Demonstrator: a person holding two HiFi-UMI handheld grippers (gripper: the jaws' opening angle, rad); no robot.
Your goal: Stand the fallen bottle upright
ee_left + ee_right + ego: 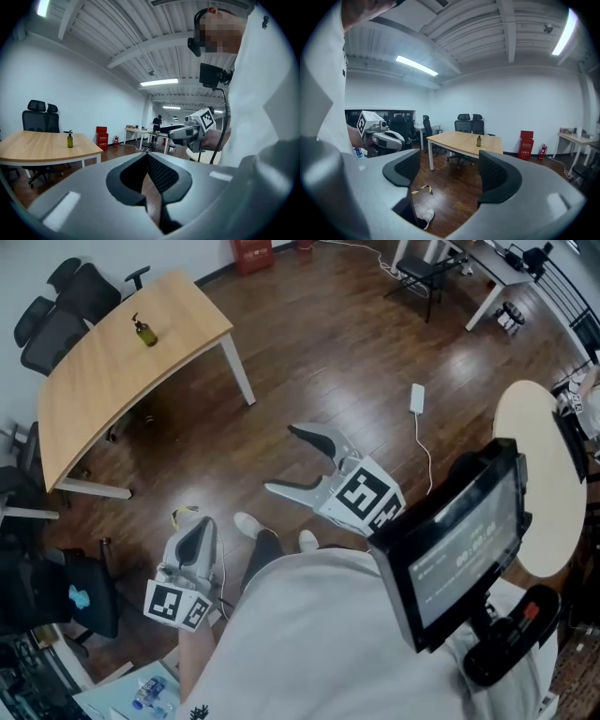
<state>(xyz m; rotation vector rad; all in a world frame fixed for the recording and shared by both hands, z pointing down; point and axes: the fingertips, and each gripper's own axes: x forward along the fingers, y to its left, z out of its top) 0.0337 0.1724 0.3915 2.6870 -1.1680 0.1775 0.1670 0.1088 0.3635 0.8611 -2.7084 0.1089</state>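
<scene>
At the far left of the head view, the bottle point(144, 331) stands upright on the wooden counter point(103, 381), near the far edge, cap up, with nothing else on the counter around it. Black office chairs point(61, 310) sit behind that edge. Judged from how it stands, the task's one step looks finished: nothing lies on its side, and no righting seems left to do.

The person stands on the dark wooden floor point(309, 362), well apart from the counter, so neither tool is anywhere near the bottle. The left tongs point(195, 532) hang low at the person's left side, pointing forward and slightly downward. In their own view the two padded jaws meet in a narrow seam, clenched on nothing, and the bottle shows small and far off to the left.

Further right, the right tongs point(281, 459) are held out in front of the body, aimed toward the counter and tipped a little downward. Their jaws stand wide apart and empty. Through the gap, their own view shows only floor, a strip of yellow-black tape point(421, 189) and the person's shoe point(425, 216), with the counter and bottle distant beyond.

A white adapter point(417, 397) with its cable lies on the floor further right, and a round white table point(539, 474) sits at the right edge.
</scene>
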